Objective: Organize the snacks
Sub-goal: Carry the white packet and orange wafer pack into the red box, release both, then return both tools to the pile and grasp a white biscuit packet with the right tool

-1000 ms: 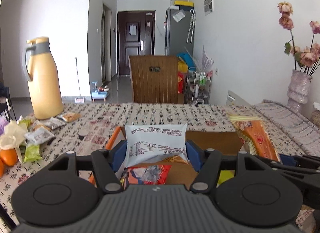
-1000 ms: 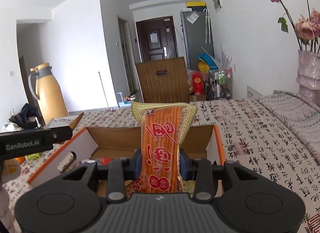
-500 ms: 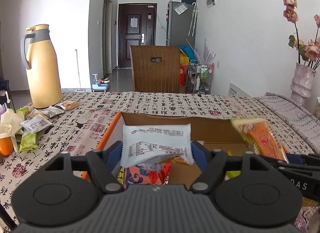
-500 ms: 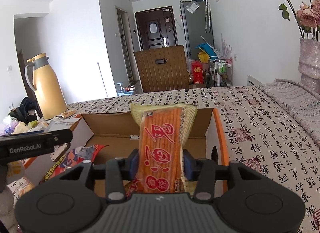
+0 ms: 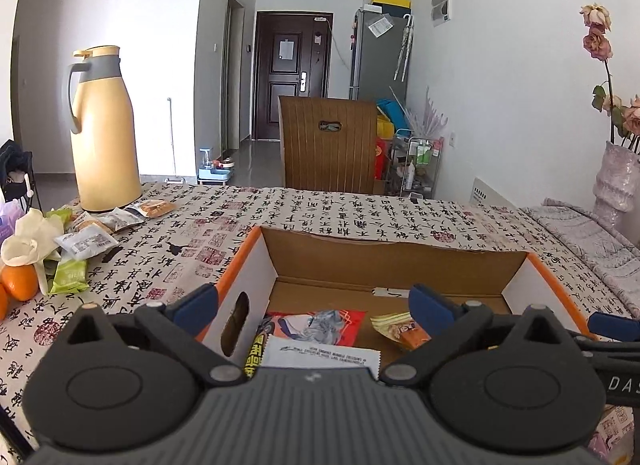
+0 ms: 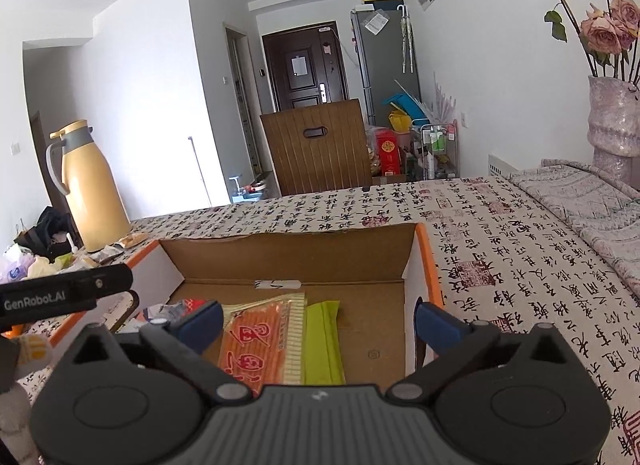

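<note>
Both grippers hang over an open cardboard box with orange edges, standing on a table under a calligraphy-print cloth. The left gripper has its jaws spread wide and holds nothing; under it, inside the box, lie a white packet, a red packet and part of an orange packet. The right gripper is also spread wide and empty; below it the orange packet lies flat on the box floor, just beside a green packet. More snacks are heaped at the table's left edge near 1 orange and a yellow jug. A vase of roses stands at the right.
</note>
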`<action>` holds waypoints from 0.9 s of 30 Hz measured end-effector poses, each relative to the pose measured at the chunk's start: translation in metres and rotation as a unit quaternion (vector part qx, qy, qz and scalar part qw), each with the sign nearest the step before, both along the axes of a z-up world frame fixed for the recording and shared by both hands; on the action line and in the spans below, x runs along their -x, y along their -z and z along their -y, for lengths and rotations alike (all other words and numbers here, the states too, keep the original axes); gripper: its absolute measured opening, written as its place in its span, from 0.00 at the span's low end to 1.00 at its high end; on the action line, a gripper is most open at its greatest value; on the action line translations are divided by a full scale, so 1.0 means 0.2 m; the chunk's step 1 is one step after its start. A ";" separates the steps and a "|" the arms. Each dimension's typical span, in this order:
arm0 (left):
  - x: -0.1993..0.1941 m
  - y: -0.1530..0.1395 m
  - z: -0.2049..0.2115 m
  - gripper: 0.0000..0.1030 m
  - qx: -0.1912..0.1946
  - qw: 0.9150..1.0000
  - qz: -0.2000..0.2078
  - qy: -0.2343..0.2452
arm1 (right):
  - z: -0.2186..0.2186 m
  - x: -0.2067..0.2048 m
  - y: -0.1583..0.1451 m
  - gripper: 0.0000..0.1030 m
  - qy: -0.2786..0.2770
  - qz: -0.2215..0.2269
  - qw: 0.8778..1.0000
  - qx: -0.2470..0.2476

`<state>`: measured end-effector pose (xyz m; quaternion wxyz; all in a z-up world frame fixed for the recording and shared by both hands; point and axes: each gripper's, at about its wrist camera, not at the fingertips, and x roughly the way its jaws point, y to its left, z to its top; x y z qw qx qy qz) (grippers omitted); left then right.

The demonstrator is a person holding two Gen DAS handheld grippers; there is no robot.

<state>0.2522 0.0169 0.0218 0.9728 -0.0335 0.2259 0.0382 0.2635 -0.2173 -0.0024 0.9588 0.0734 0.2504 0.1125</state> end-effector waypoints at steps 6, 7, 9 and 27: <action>0.00 -0.01 0.01 1.00 -0.001 1.000 0.003 0.001 | 0.00 0.00 0.00 1.00 0.000 0.000 1.000 0.000; 0.01 -0.01 0.01 1.00 -0.002 1.000 0.003 0.001 | 0.00 0.00 0.00 1.00 0.000 0.001 1.000 0.001; 0.01 -0.02 0.01 1.00 -0.002 1.000 0.003 0.000 | 0.00 0.00 -0.01 1.00 0.000 0.002 1.000 0.002; 0.33 -0.24 0.03 1.00 -0.011 0.999 0.045 -0.003 | -0.01 0.29 -0.24 1.00 0.003 0.050 0.999 0.016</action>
